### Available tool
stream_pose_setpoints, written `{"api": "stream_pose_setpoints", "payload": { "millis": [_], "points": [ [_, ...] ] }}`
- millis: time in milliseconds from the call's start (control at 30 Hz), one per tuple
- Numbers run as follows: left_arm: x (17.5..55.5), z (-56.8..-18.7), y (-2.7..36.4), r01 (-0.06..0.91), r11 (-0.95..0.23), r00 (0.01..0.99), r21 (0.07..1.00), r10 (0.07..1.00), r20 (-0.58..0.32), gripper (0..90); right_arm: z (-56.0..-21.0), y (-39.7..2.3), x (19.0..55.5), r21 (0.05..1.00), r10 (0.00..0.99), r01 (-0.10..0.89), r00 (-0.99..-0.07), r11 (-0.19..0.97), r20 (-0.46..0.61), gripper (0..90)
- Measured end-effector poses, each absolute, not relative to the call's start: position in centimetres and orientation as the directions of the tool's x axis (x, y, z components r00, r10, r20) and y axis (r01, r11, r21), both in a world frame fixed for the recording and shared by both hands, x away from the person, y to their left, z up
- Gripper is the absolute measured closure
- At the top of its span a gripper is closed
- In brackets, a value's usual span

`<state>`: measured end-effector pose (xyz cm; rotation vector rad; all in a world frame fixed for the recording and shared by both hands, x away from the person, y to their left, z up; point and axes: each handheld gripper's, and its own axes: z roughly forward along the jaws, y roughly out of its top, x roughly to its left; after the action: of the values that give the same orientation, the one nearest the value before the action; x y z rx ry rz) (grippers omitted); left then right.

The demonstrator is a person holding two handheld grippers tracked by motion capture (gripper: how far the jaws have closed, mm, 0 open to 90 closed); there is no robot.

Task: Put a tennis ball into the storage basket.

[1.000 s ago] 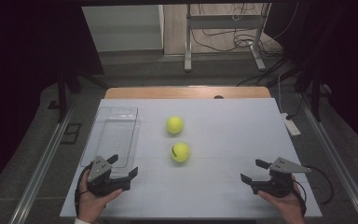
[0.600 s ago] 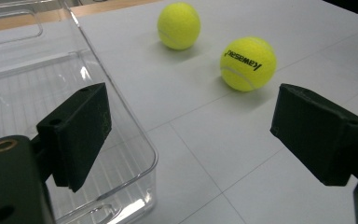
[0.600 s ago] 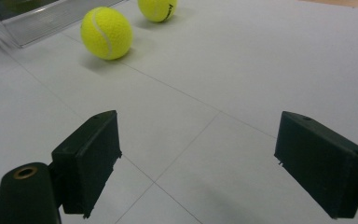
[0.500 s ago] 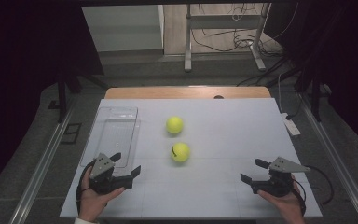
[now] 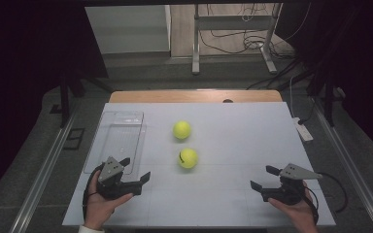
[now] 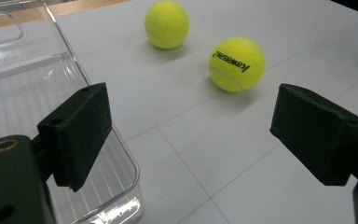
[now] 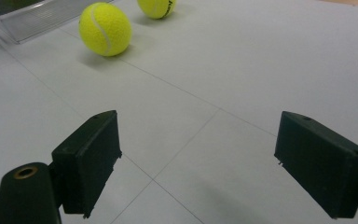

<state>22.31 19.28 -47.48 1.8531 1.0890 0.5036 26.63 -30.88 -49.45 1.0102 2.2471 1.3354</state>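
1. High view: the left gripper and right gripper are resting wide apart, empty, near two tennis balls.
2. Left gripper view: its jaws are gaping toward the nearer ball, beside a clear tray.
3. Right gripper view: its jaws are standing wide, both balls lying well ahead.

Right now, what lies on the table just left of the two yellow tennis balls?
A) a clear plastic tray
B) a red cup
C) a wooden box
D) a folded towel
A: a clear plastic tray lies flat on the white table, left of both tennis balls.
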Motion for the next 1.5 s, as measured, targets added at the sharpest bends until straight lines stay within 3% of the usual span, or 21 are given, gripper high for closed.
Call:
{"api": "stream_pose_setpoints", "payload": {
  "millis": [1500],
  "points": [
    [24.7,-47.4,15.1,0.512,-0.326,0.605,0.795,0.794,-0.064,12.8,-49.8,-30.7,26.6,0.856,0.728,0.416,-0.682,0.308,0.069,14.3]
  ]
}}
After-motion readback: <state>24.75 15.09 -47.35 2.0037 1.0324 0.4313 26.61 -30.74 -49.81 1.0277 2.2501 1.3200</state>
